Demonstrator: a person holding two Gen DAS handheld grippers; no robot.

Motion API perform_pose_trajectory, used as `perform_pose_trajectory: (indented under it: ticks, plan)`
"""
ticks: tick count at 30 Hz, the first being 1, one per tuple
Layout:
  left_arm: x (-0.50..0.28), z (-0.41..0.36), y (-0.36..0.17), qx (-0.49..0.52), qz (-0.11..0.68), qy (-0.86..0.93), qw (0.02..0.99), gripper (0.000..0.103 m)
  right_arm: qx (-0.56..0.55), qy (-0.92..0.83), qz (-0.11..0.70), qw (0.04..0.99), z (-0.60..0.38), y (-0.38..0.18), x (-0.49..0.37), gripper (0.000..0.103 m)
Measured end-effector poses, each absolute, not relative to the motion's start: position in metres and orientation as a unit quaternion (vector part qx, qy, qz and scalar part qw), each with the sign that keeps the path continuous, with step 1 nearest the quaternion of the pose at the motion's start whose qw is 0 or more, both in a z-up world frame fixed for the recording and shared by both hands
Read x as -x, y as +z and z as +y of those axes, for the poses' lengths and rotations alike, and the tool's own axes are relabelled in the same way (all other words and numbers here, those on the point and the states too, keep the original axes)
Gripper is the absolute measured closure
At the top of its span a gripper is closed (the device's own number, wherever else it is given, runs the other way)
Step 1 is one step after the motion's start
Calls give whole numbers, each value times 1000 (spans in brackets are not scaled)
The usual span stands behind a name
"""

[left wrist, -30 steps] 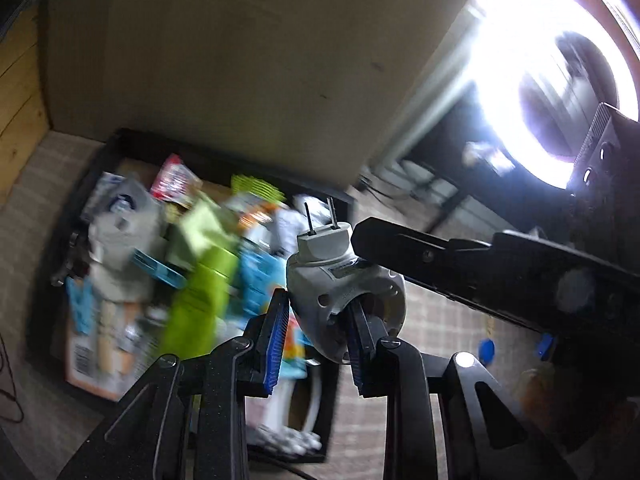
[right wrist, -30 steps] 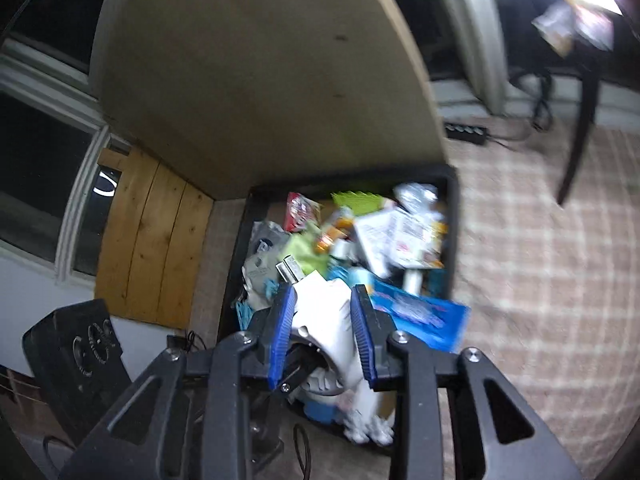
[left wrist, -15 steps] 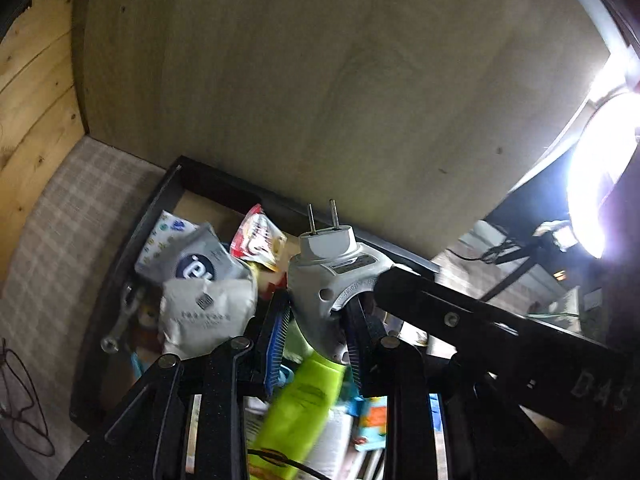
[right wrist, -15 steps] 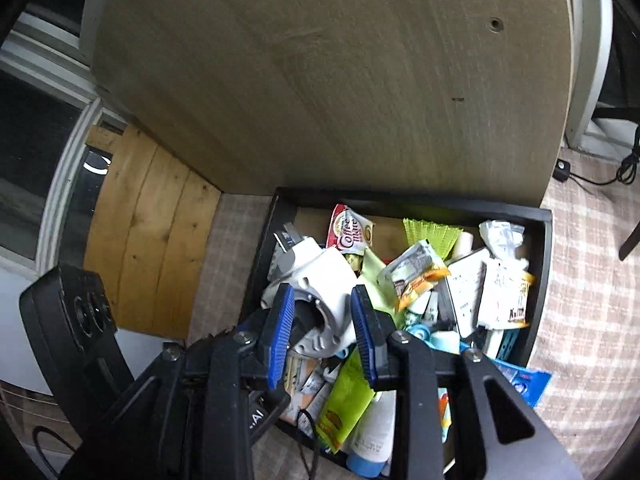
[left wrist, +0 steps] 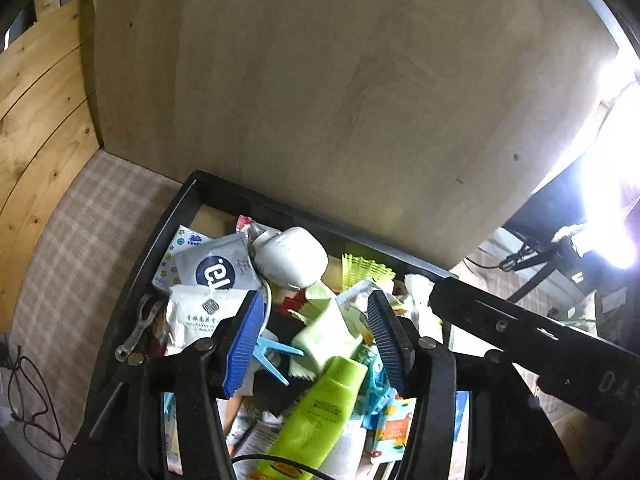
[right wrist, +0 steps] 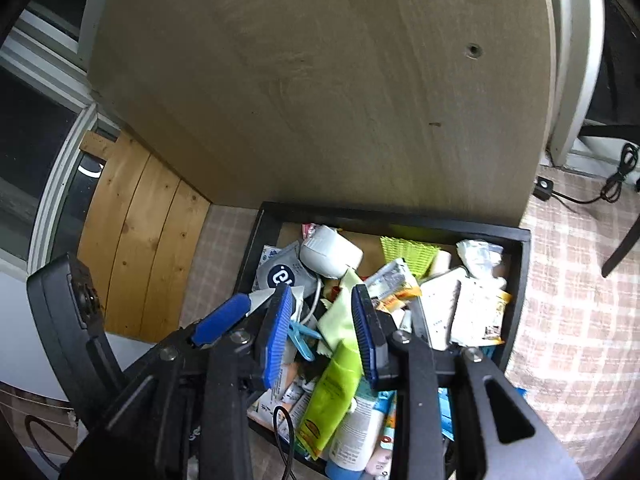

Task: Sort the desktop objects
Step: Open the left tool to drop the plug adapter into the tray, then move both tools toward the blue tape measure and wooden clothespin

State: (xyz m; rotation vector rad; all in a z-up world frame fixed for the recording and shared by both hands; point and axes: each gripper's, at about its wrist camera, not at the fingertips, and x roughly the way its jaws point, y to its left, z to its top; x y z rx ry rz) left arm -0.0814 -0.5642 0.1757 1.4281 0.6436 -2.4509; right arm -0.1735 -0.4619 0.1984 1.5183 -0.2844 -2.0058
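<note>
A black bin (left wrist: pixel 172 224) on the carpet holds several mixed items. A white plug-in device (left wrist: pixel 290 256) lies on top at its far left; it also shows in the right wrist view (right wrist: pixel 330 254). A lime-green tube (left wrist: pixel 316 420) lies near the front, also in the right wrist view (right wrist: pixel 332 392). My left gripper (left wrist: pixel 316 344) is open and empty above the bin. My right gripper (right wrist: pixel 322 332) is open and empty over the bin, beside the left one.
A grey pouch with a round logo (left wrist: pixel 218 268), a white packet (left wrist: pixel 200 312), a metal wrench (left wrist: pixel 136 332) and a green comb (right wrist: pixel 408 254) lie in the bin (right wrist: pixel 520 280). A tall wooden panel (left wrist: pixel 340 100) stands behind it. Cables (left wrist: pixel 28 400) lie on the carpet at left.
Both grippers held the white plug-in device together; both have opened and it now lies in the bin's far left. Both grippers have moved over the bin.
</note>
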Motion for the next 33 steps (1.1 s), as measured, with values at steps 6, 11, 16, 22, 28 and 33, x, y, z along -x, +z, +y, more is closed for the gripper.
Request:
perform_pose_trajectory:
  ticks: [6,11,16,22,28,33]
  plan:
    - [72,-538,183,-494,204,-840,96,51,-567,-762,-114,291,-425,197,161,65]
    - [66,-502,185,-501,182,-843,78,51,-559,-773,-124,274,-377,196,154,65]
    - [64,-463,178,-515,164,-840,56,51,-554,-784,-138,243,-316,188,141,65]
    - [57,-397,171,-534,143,-833,13,50,-559,-793,-144,196,-240,170,118,65]
    - [46,-321,163,-546,118,-829,-38,48,-565,-800,-140,144,-159,154,93,65]
    - [39,-258,153,-553,103,-823,-76,48,-571,-802,-141,107,-91,143,75,65]
